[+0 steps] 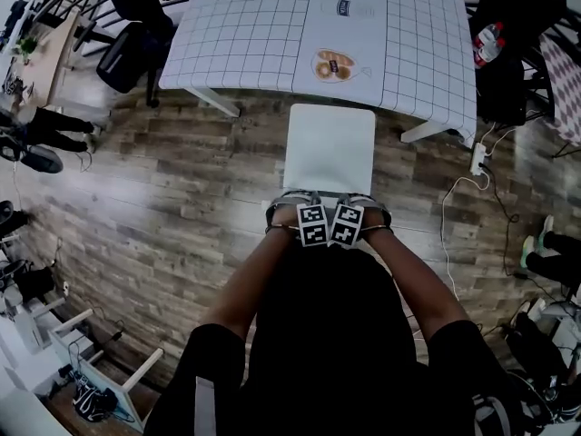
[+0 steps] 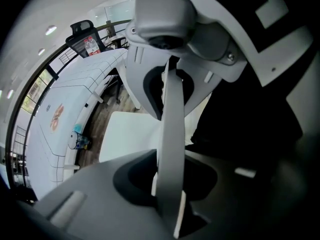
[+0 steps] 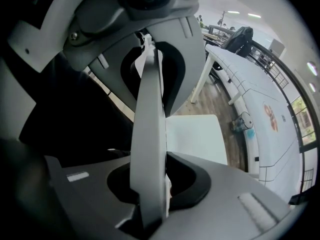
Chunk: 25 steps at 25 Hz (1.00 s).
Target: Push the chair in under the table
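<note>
The fingers (image 2: 105, 194) of our left gripper (image 1: 312, 226) are clamped on the white backrest (image 2: 171, 134) of the chair (image 1: 329, 148), which passes as a slab between them. The fingers (image 3: 240, 199) of our right gripper (image 1: 346, 224) pinch the same backrest just beside. Both grippers point steeply down, side by side. The chair stands on the wooden floor (image 1: 163, 198), with its seat's far edge at the rim of the checked desk (image 1: 254, 34) and the rest of the seat out from under it.
</note>
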{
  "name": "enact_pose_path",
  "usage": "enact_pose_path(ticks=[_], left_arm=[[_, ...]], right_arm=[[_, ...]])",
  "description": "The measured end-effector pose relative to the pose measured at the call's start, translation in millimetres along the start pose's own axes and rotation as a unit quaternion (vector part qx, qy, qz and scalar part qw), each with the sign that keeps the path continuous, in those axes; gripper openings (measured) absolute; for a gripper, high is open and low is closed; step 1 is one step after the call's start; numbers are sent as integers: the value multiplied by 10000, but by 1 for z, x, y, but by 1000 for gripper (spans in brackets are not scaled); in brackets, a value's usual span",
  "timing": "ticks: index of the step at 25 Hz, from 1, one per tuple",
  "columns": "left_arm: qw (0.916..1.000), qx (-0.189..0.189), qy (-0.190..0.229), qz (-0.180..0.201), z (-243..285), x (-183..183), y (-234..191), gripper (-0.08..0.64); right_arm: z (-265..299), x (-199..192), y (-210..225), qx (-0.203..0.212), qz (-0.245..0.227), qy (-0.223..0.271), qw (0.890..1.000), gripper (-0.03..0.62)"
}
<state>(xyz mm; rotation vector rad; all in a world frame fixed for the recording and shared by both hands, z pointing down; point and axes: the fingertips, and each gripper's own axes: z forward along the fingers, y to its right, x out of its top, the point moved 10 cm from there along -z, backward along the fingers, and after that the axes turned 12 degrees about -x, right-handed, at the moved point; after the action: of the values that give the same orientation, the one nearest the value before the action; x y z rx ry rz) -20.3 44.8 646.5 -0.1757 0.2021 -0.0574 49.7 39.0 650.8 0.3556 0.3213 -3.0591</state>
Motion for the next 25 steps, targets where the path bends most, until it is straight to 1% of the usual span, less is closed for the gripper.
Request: enact_pose_path(ticks=[6,9,12,16,21,23,25], left_arm=[[9999,-94,66,-30,-8,6,-54,95],[9999,-99,44,71,-15,0,-78,93],[9998,-179,40,126,-19,-4,-97,89],[9995,-35,109,278,-26,0,-126,84],[9993,53,124,357,-31,-4,-162,83],[9993,49,137,357,-33,-3,-176,83],[9994,-49,168,304,-34,-6,-185,84]], right_arm=[[14,-4,50,10,-159,-100,9998,82],[19,6,72,10,-95,-112,9999,78],[27,12,91,102,-23,-169,9998,77],[32,12,125,204,38,-333,9992,80],[44,19,159,112,-36,-420,9990,77],[48,19,173,68,-27,-428,9991,77],[51,22,180,105,-26,-413,9991,78]])
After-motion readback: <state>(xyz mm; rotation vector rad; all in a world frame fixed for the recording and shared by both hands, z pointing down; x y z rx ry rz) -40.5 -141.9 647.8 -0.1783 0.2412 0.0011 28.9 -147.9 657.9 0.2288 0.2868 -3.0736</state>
